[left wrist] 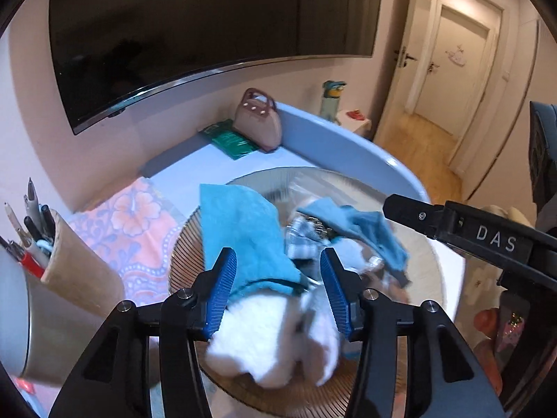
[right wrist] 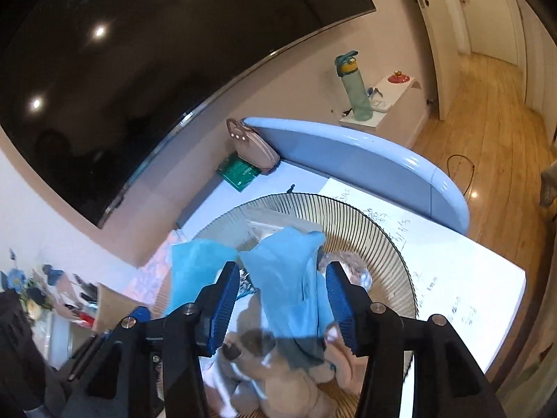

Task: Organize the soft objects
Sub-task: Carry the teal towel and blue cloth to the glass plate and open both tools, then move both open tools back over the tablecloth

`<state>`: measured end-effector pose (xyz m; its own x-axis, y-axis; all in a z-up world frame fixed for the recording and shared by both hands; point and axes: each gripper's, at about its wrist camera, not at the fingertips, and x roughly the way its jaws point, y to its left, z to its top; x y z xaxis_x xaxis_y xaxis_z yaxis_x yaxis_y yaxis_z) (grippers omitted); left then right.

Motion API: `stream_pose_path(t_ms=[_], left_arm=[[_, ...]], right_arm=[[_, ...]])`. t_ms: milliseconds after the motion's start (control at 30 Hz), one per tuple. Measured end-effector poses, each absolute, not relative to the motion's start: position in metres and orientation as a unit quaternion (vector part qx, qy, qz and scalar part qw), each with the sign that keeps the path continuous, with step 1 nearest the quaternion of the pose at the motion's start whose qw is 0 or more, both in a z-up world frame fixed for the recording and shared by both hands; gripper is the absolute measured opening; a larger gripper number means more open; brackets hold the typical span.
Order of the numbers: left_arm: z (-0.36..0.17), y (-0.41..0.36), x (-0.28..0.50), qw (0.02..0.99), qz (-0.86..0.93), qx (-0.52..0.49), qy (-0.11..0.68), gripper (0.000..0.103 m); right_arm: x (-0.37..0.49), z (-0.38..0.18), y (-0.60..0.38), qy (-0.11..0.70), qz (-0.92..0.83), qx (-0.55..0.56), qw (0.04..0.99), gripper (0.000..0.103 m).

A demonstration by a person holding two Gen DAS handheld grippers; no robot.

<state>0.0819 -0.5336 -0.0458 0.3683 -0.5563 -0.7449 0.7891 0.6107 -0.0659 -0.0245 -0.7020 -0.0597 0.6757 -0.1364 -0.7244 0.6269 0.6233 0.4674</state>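
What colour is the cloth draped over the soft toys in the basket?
Teal blue cloth, plain with no pattern; clearest in the left wrist view.

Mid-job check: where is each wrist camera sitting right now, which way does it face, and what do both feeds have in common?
Left wrist: on the left gripper, angled down at the wire basket, blue cloth and white plush; shows its own blue fingers, open, plus the right gripper.
Right wrist: on the right gripper, angled down at the basket, cloth and brown plush; its fingers are open.
Shared: basket, blue cloth, pink handbag, green bottle, TV.
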Motion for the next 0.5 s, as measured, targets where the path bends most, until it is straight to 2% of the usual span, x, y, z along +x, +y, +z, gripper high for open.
stream_pose_path(t_ms=[100, 200, 500], left_arm=[[-0.026, -0.514, 0.068, 0.805, -0.444, 0.126, 0.372, 0.048], [-0.001, -0.481, 0.050, 0.803, -0.471, 0.092, 0.353, 0.048], [0.042, -0.327, 0.012, 0.844, -0.427, 0.036, 0.322, 0.048]], right_arm=[[-0.038, -0.042, -0.691, 0.317, -0.224, 0.353, 0.851, 0.050], [-0.050, -0.020, -0.668, 0.304, -0.217, 0.331, 0.867, 0.054], [-0.058, 0.026, -0.552, 0.290, -0.088, 0.265, 0.915, 0.056]])
